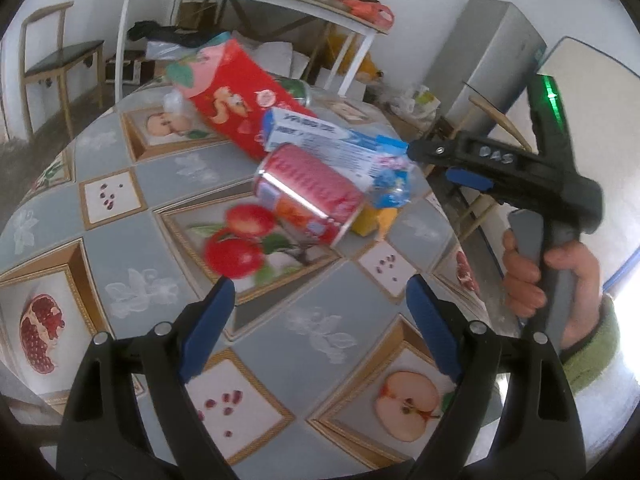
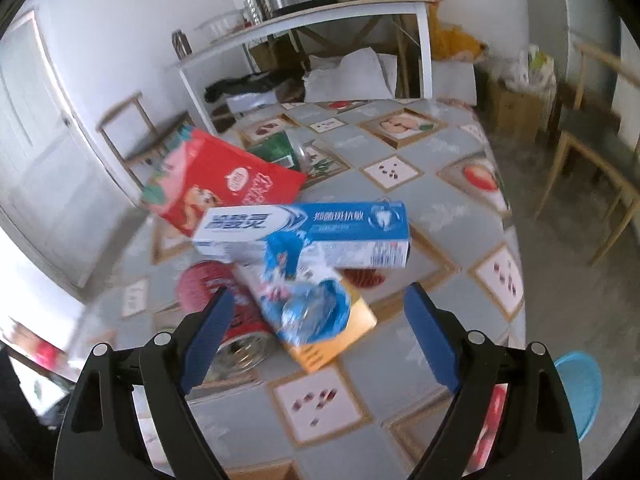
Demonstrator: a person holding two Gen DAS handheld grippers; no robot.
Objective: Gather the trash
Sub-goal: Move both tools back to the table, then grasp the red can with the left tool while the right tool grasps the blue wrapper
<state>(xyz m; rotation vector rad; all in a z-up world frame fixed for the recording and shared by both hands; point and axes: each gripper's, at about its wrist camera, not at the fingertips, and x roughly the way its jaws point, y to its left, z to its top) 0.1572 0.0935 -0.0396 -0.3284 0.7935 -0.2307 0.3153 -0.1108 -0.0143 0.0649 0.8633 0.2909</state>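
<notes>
A heap of trash lies on the fruit-patterned table (image 1: 132, 280). It holds a red can (image 1: 308, 192) on its side, a blue-and-white toothpaste box (image 1: 320, 140), a red snack bag (image 1: 236, 96), a crumpled blue wrapper (image 1: 390, 184) and a yellow box (image 1: 376, 220). My left gripper (image 1: 320, 280) hangs open just short of the can, with nothing between its fingers. My right gripper (image 1: 436, 166), held by a hand (image 1: 528, 272), points at the heap from the right. In its own view the right gripper (image 2: 320, 290) is open over the wrapper (image 2: 312, 312), yellow box (image 2: 340, 340) and can (image 2: 224, 304).
A green-labelled container (image 2: 276, 148) lies behind the snack bag (image 2: 216, 184). Beyond the table stands a white side table (image 2: 320, 16) with a metal pot and boxes beneath. Wooden chairs (image 2: 592, 148) flank the room. A blue stool (image 2: 580, 380) is low on the right.
</notes>
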